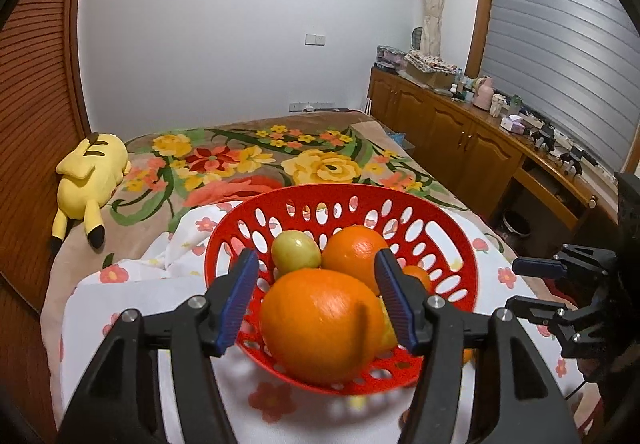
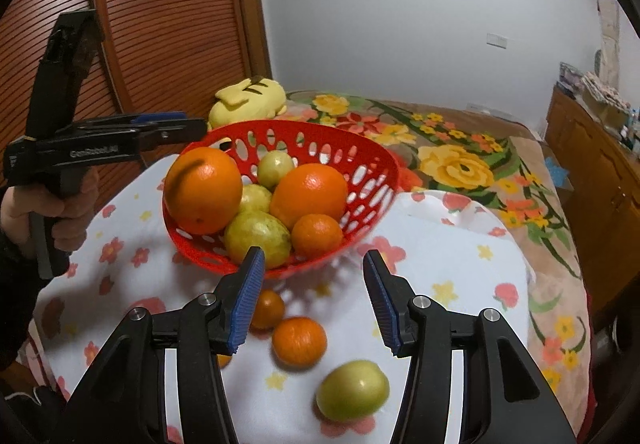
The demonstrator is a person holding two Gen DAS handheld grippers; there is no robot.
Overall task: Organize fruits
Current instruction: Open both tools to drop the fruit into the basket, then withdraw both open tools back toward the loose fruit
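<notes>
While three fruits lie loose outside the basket (image 2: pixel 372 160), the right tool (image 2: pixel 314 296), jaws apart and empty, hovers nearest, a small orange (image 2: pixel 299 341) at its 6 o'clock; the left tool (image 1: pixel 316 294) gapes empty too.

left gripper (image 1: pixel 316 296): fingers parted, nothing clamped | right gripper (image 2: pixel 314 302): fingers apart, empty, angled downward

White wall (image 1: pixel 240 24), floral bed (image 1: pixel 280 156), wooden cabinets (image 1: pixel 460 132), slatted door (image 2: pixel 160 24)
</notes>
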